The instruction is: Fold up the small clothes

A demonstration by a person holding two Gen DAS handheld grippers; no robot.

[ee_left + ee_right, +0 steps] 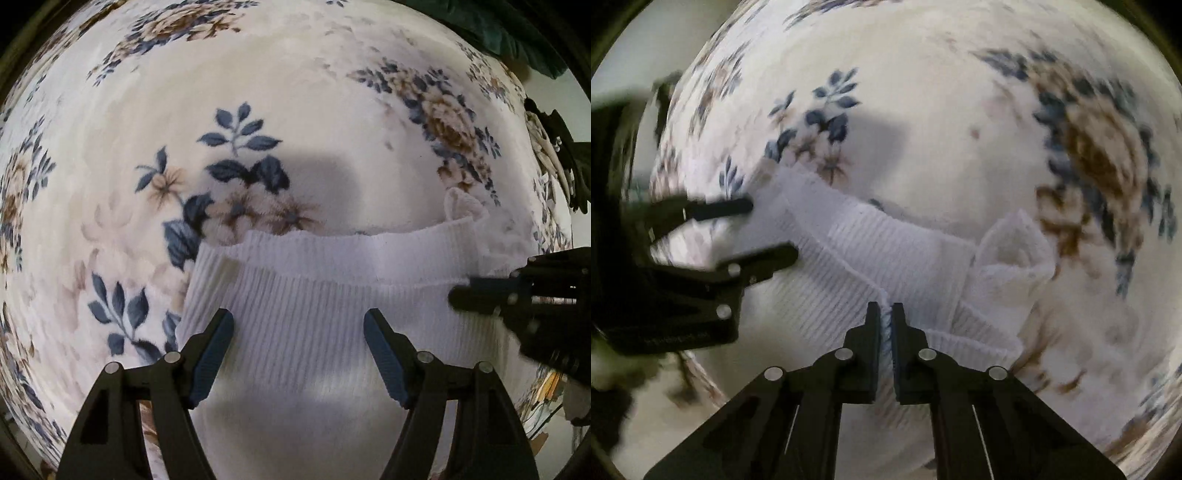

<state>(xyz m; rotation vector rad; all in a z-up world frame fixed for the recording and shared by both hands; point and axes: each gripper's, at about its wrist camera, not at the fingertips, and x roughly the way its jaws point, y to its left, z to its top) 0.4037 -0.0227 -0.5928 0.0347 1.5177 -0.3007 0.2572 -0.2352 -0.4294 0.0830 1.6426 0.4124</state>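
White ribbed garment [857, 266] on floral blanket [295, 92]: right hand-held gripper [885, 314] pinches its seam (likely to lift a fold); left hand-held gripper [298, 328] hovers released.

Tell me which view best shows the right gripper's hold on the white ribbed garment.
The right wrist view: the right gripper is shut on a ridge of the white ribbed garment, fabric pinched between its pads. The left wrist view shows that gripper only from the side, blurred at the garment's right edge, with the open left gripper above the cloth.
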